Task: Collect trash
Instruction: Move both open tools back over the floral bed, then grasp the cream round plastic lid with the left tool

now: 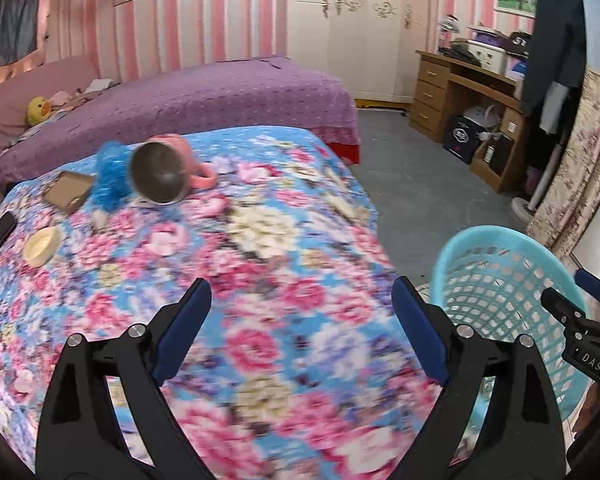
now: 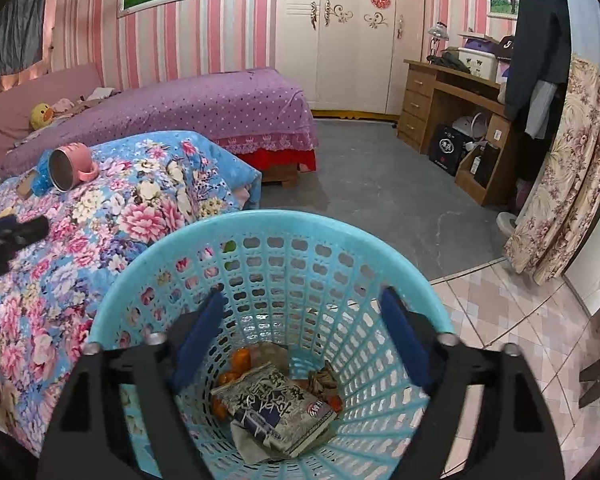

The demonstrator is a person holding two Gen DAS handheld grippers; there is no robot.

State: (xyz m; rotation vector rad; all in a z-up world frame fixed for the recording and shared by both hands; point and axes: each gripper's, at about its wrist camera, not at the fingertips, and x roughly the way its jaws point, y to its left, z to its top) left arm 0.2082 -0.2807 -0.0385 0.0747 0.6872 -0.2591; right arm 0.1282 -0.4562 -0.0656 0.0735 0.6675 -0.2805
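1. we see our left claw [image 1: 302, 316] held over the floral bedspread [image 1: 260, 240], its two blue-padded fingers spread wide with nothing between them.
2. our right claw [image 2: 300, 332] hangs over the mouth of the blue basket [image 2: 172, 264], also spread wide, gripping nothing.
3. the basket stands on the floor just beside the bed's edge; at its bottom lie a printed snack wrapper [image 2: 276, 408], some orange peel [image 2: 240, 360] and a brownish crumpled scrap [image 2: 322, 380].
4. in the left view the same basket [image 1: 500, 280] sits at the right, with the right claw's tip [image 1: 572, 308] over its rim.
5. far up the bedspread a pink mug [image 1: 168, 172] lies on its side, open mouth toward us, touching a blue fluffy thing [image 1: 110, 176] on its left.
6. a small cardboard box [image 1: 66, 190] lies just left of the blue thing, and a round cream lid [image 1: 40, 246] lies nearer us, apart from the rest.
7. the left view is blurred, so finer detail on the bedspread cannot be told.
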